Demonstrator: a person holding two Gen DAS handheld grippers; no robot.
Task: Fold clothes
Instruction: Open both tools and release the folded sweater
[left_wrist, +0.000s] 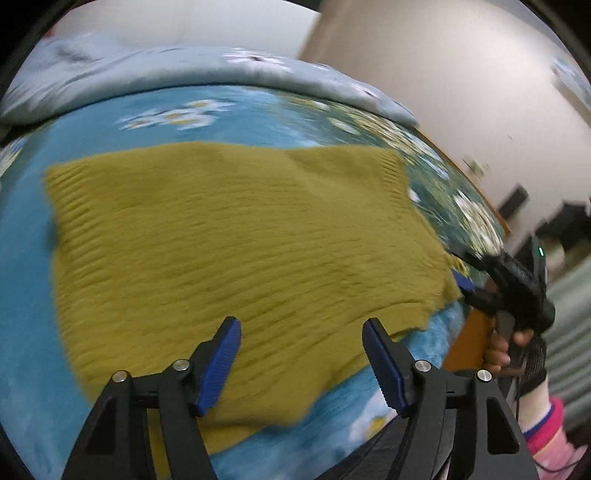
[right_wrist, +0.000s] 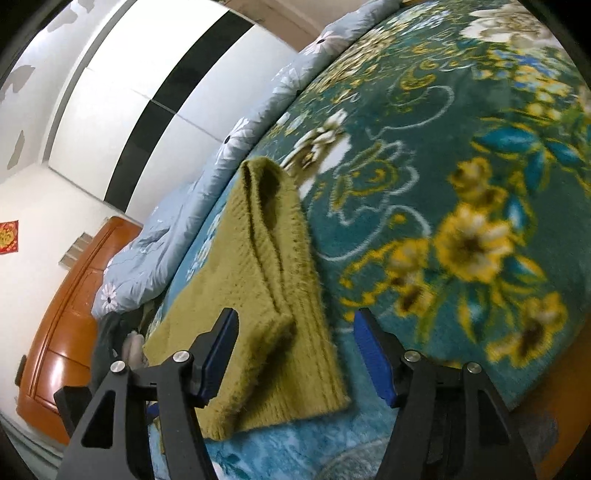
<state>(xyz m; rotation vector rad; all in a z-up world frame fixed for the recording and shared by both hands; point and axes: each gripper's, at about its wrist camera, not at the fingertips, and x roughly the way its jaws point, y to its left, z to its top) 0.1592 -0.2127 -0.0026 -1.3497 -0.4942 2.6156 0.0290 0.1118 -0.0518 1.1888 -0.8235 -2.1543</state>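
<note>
Left wrist view: we see olive knit sweater (left_wrist: 236, 236) folded flat on floral blanket (left_wrist: 221, 107); grey duvet (left_wrist: 147, 70) behind; left gripper (left_wrist: 301, 360) and right gripper (right_wrist: 293, 354) both gape, empty.

- One olive-green knitted sweater (left_wrist: 236, 240) is seen spread across the middle of the left wrist view.
- One floral teal blanket (right_wrist: 461, 147) is shown, filling the right of the right wrist view.
- One pale blue quilt (left_wrist: 155, 70) is seen along the top.
- Two grippers are counted: the left gripper (left_wrist: 301, 363) and the right gripper (right_wrist: 293, 354).
- One hand (left_wrist: 498, 350) is visible at right.
</note>
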